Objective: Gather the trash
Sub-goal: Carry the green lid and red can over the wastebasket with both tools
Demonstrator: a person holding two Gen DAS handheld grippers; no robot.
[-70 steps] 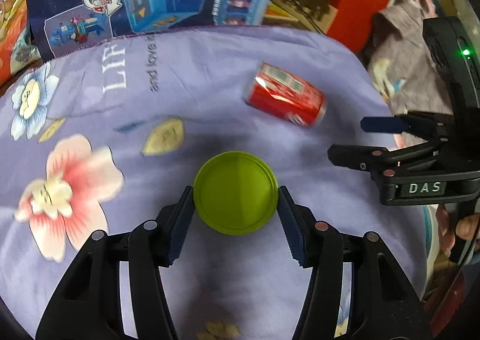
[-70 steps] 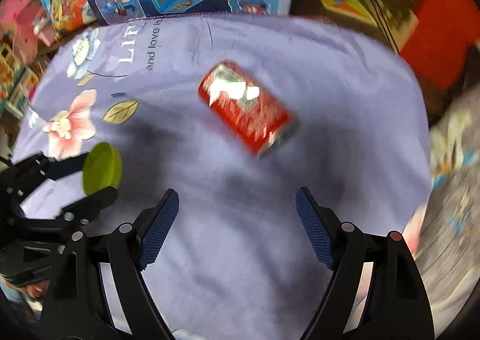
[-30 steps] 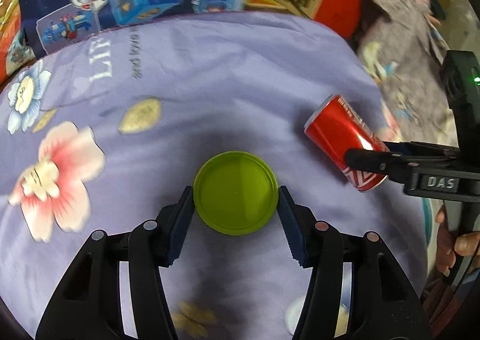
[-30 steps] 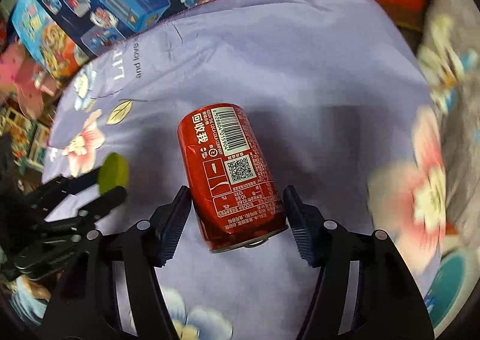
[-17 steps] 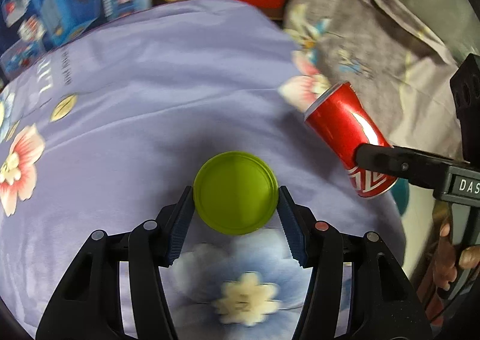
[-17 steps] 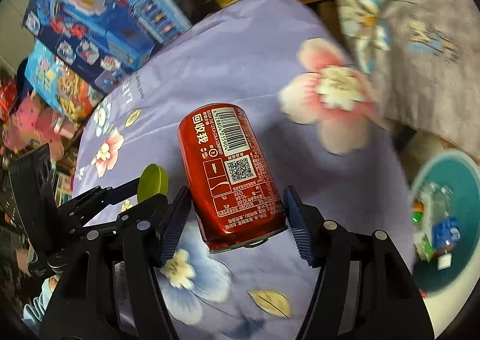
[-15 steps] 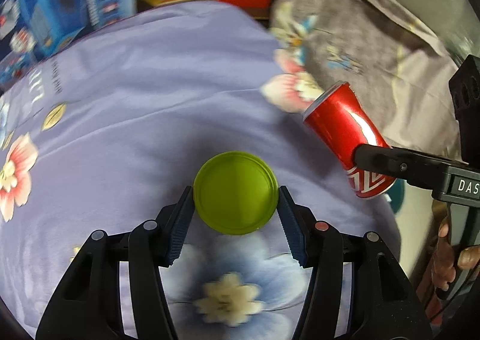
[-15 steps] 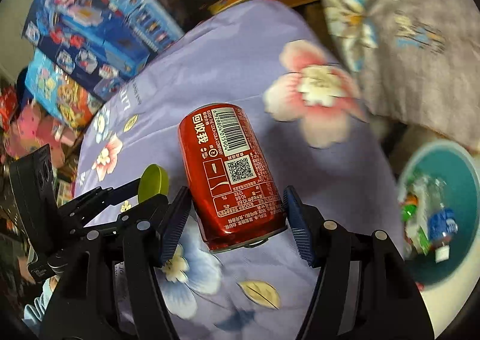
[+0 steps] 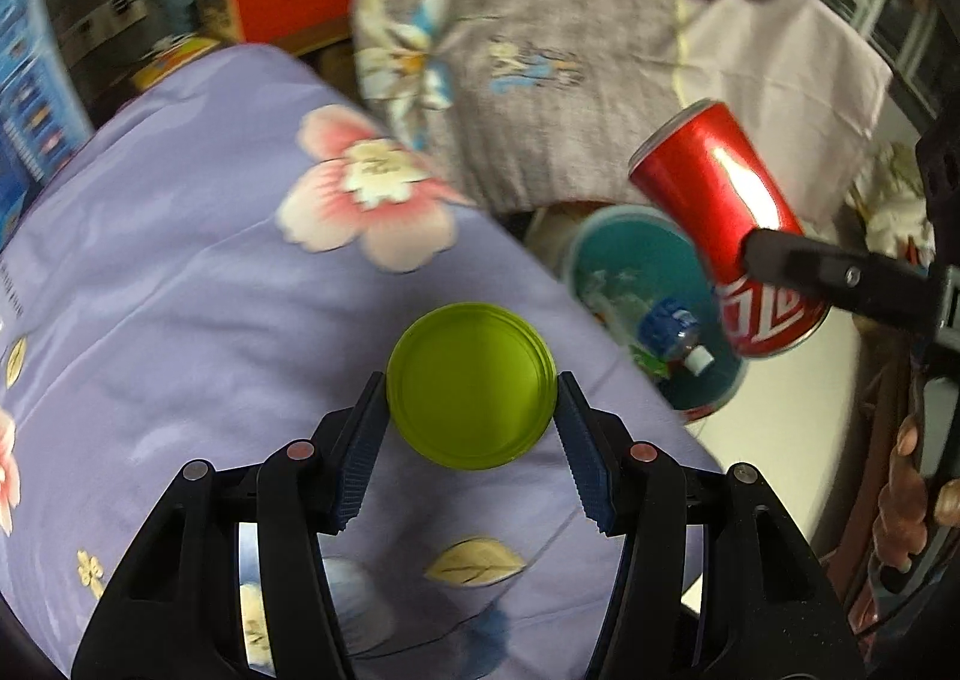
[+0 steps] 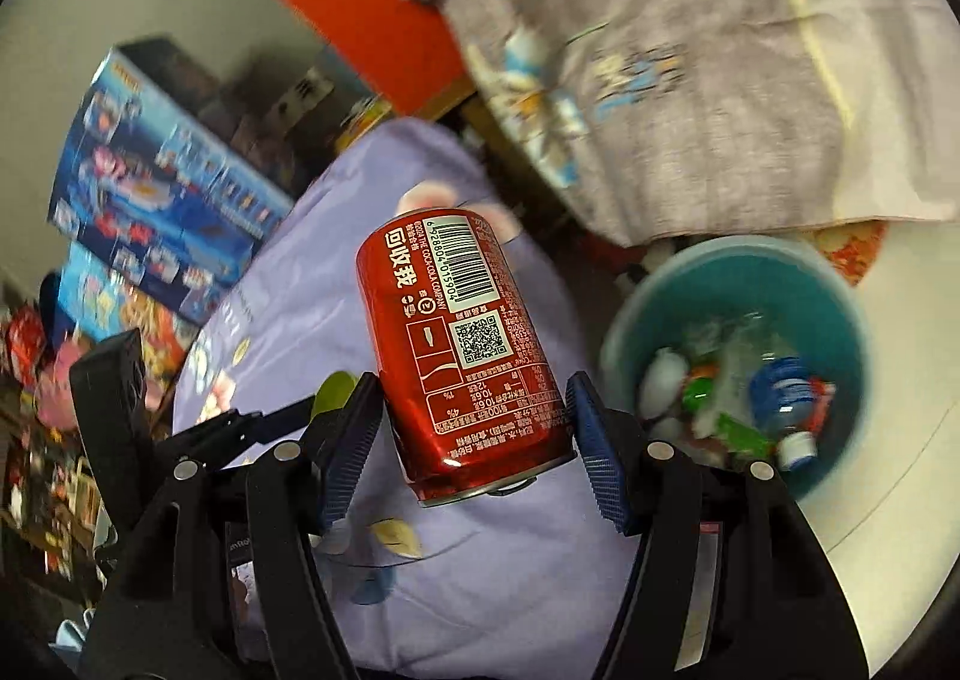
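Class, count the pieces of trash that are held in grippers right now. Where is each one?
2. The red cola can is clamped in the right gripper; the green lid is clamped in the left gripper. Both hang near the teal bin.

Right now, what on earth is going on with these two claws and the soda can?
A person is tidying up with a handheld claw in each hand. The right claw is clamped around a red soda can, held in the air near a teal bin that already has a bottle and other rubbish in it. The left claw grips a round green lid above the purple flowered bedspread. Neither piece has been dropped into the bin yet.
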